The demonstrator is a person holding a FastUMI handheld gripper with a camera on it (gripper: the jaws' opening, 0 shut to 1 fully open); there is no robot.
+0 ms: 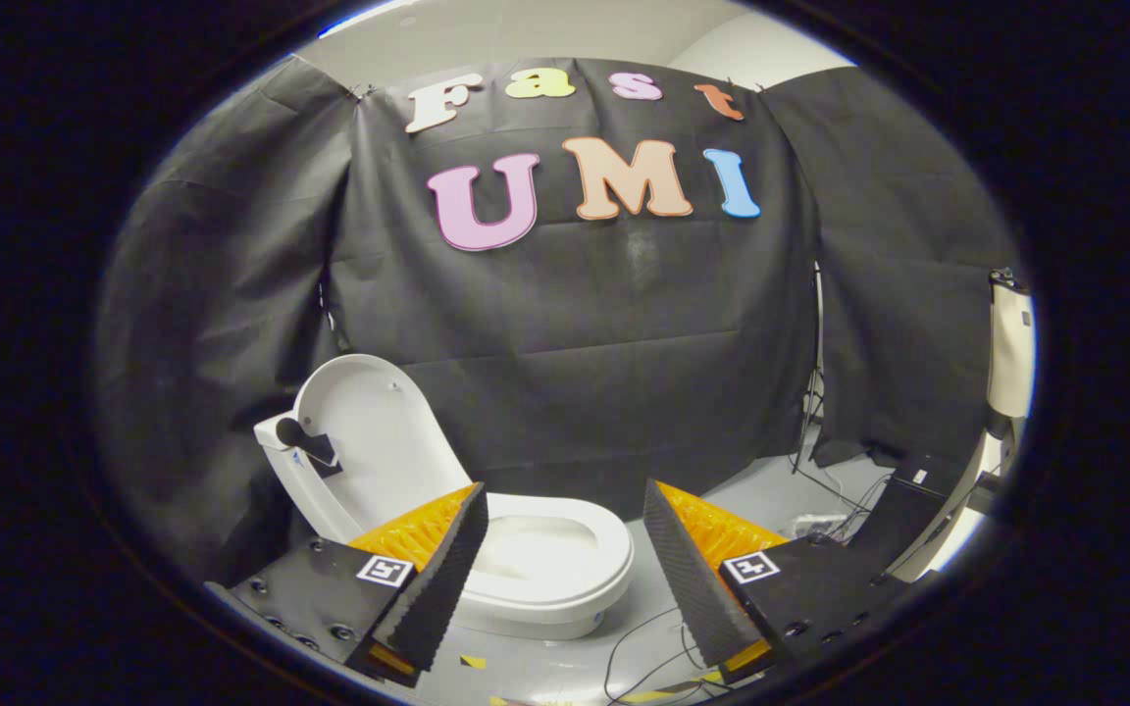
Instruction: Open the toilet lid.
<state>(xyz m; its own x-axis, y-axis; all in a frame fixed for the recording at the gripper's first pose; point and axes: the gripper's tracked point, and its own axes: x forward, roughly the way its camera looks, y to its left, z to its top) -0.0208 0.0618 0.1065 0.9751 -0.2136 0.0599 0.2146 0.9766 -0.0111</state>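
My gripper (562, 534) has 2 spread fingers with ribbed matt black pads (442, 579) on orange plastic. The toilet lid (374, 436) and seat (565, 569) look glossy, smooth white plastic.

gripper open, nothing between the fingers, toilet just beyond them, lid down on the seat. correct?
Not quite: the lid is up, standing open behind the bowl, with the seat exposed. The gripper view shows this. The rest holds: the gripper is open with nothing between its fingers, and the toilet sits just beyond them.
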